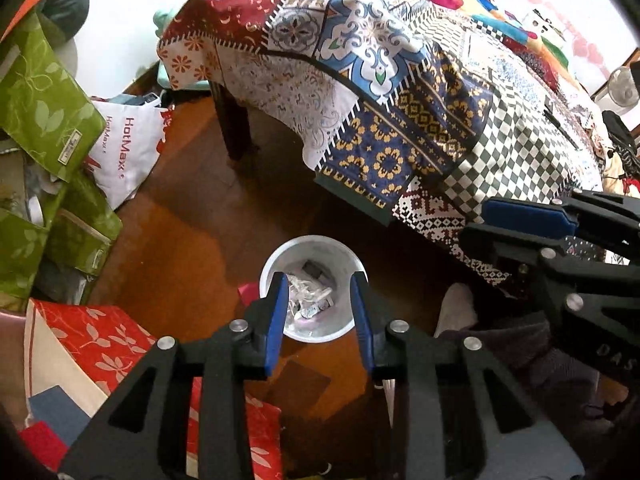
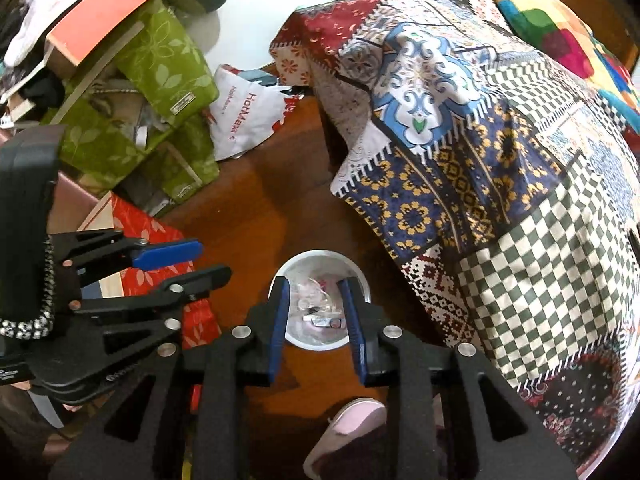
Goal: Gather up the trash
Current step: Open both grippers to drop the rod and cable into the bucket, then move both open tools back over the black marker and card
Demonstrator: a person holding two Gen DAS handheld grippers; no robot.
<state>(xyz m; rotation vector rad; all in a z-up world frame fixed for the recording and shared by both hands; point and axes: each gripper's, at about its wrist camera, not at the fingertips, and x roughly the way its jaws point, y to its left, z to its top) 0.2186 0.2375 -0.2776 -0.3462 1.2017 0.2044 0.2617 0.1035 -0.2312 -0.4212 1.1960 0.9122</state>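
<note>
Trash (image 1: 310, 300) lies in a white bin (image 1: 276, 256) on the wooden floor (image 1: 180, 240), under the left gripper (image 1: 320, 304) and right gripper (image 2: 314, 306); both point down with jaws a little apart, holding nothing. Only the right view shows a pink slipper (image 2: 352, 428) nearby.

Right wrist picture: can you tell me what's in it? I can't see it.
The right hand-held gripper hangs open over a white bin of scraps on a brown wooden floor. A patchwork cloth drapes at right; green bags pile at left, above the left hand-held gripper.
</note>
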